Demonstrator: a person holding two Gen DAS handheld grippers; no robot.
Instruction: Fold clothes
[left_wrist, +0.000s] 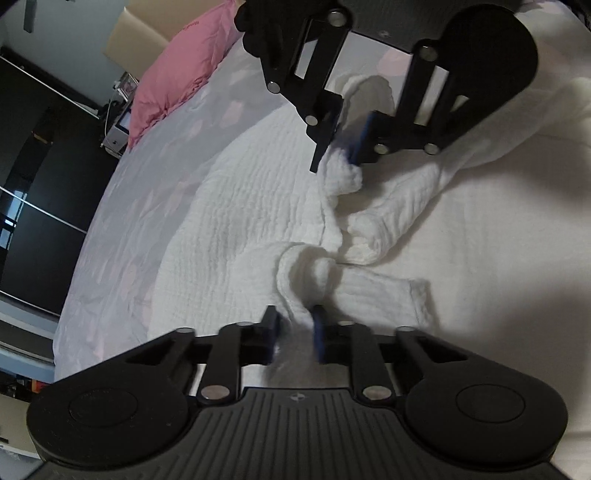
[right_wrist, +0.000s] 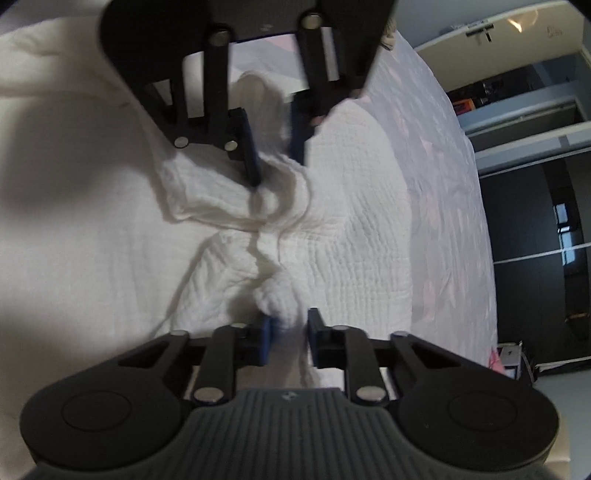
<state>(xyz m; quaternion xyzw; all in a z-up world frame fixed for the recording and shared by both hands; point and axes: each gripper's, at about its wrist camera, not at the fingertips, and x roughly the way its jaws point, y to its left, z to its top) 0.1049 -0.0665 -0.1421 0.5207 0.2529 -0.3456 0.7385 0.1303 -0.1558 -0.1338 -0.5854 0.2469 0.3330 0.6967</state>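
On the bed (left_wrist: 110, 236), left gripper (left_wrist: 295, 332) and right gripper (right_wrist: 290, 334) each had jaws clamped on bunched white garment (left_wrist: 240, 206)

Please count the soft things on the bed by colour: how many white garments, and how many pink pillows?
White crinkled cotton garment: 1
Pink pillow with ruffled edge: 1
Total: 2

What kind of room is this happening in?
Most likely a bedroom. A white garment lies spread on a bed with a pale patterned sheet, a pink pillow sits at its head, and dark sliding wardrobe doors stand alongside.
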